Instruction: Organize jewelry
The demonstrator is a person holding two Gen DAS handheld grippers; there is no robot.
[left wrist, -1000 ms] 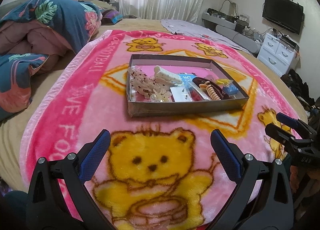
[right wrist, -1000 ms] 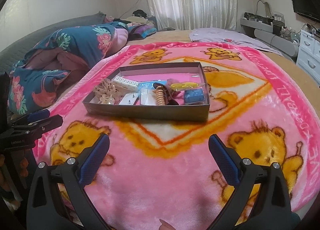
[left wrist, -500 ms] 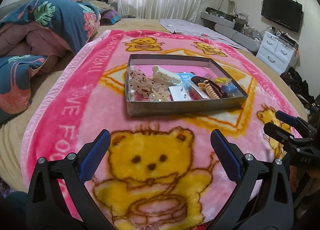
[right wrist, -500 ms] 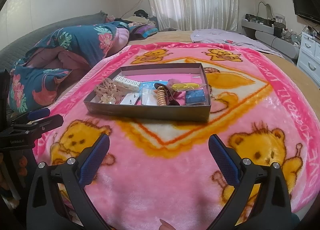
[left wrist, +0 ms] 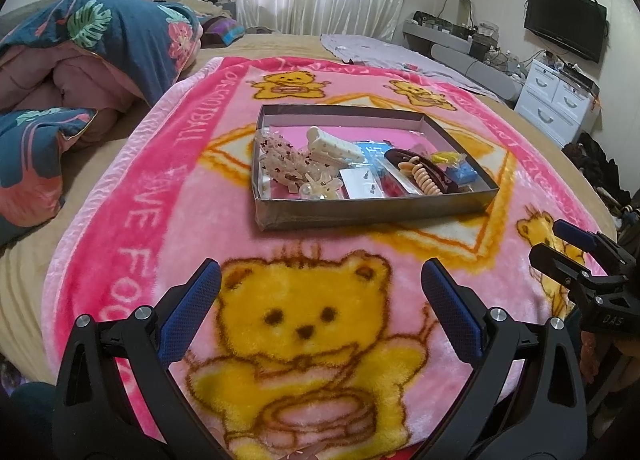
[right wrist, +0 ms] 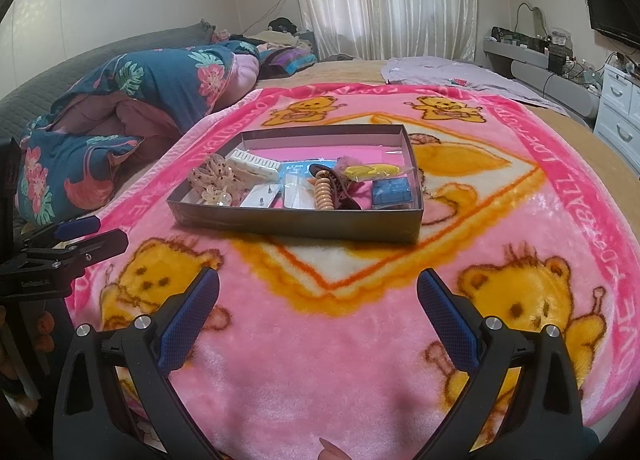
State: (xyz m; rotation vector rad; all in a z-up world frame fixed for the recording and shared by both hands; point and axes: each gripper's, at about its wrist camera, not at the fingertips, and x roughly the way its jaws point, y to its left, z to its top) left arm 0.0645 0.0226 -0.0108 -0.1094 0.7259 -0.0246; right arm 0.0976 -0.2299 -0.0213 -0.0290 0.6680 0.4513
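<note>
A shallow grey box (left wrist: pixel 360 213) (right wrist: pixel 296 225) sits mid-blanket. It holds jewelry and hair pieces: a white comb clip (left wrist: pixel 334 147), a beige spiral hair tie (left wrist: pixel 426 179) (right wrist: pixel 323 191), a blue box (right wrist: pixel 391 191), a yellow piece (right wrist: pixel 372 170), card-mounted earrings (left wrist: pixel 362 184) and beaded ornaments (left wrist: pixel 280 159). My left gripper (left wrist: pixel 320 280) is open and empty, hovering over the near bear print, well short of the box. My right gripper (right wrist: pixel 318 288) is open and empty, also short of the box. Each gripper shows at the other view's edge.
The pink bear-print blanket (left wrist: pixel 192 195) covers the bed. A folded floral duvet (left wrist: pixel 80 71) lies at the left. A white dresser (left wrist: pixel 556 107) and a wall TV (left wrist: pixel 566 21) stand at the right. Curtains hang at the back.
Both views have shifted very slightly; the box sits a touch nearer and lower in the right wrist view. Both grippers stay open and empty.
</note>
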